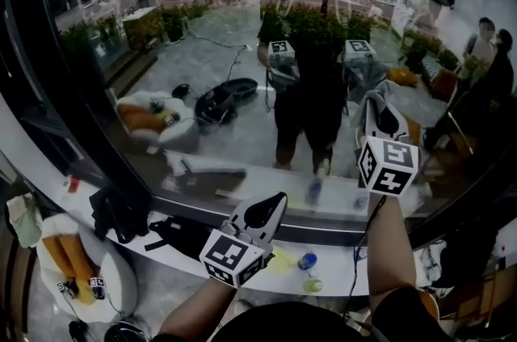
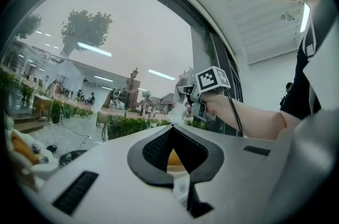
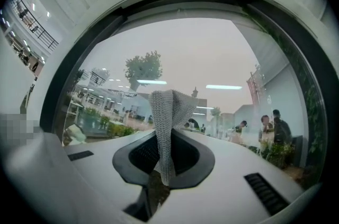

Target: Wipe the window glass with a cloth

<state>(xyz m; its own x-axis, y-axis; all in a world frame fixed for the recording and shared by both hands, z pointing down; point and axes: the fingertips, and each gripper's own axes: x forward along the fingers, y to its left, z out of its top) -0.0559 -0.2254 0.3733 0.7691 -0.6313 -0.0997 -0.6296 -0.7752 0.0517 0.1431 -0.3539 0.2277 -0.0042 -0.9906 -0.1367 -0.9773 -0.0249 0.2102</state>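
Observation:
The window glass [image 1: 242,49] fills the upper head view and carries reflections of the person and both grippers. My right gripper [image 1: 378,104] is raised close to the pane at the right, shut on a grey knitted cloth [image 1: 365,107]. In the right gripper view the cloth [image 3: 170,109] stands up from the closed jaws [image 3: 167,135] in front of the glass [image 3: 201,59]. My left gripper [image 1: 277,201] hangs lower, over the sill, shut with nothing held. In the left gripper view its jaws [image 2: 172,129] meet at the tip, and the right gripper [image 2: 186,97] shows ahead by the glass [image 2: 106,59].
A white sill [image 1: 347,272] runs below the pane, with black bags [image 1: 121,211] and small bottles [image 1: 307,261] on it. A dark curved window frame [image 1: 48,90] borders the left. A white chair with orange cushions [image 1: 73,259] stands at the lower left.

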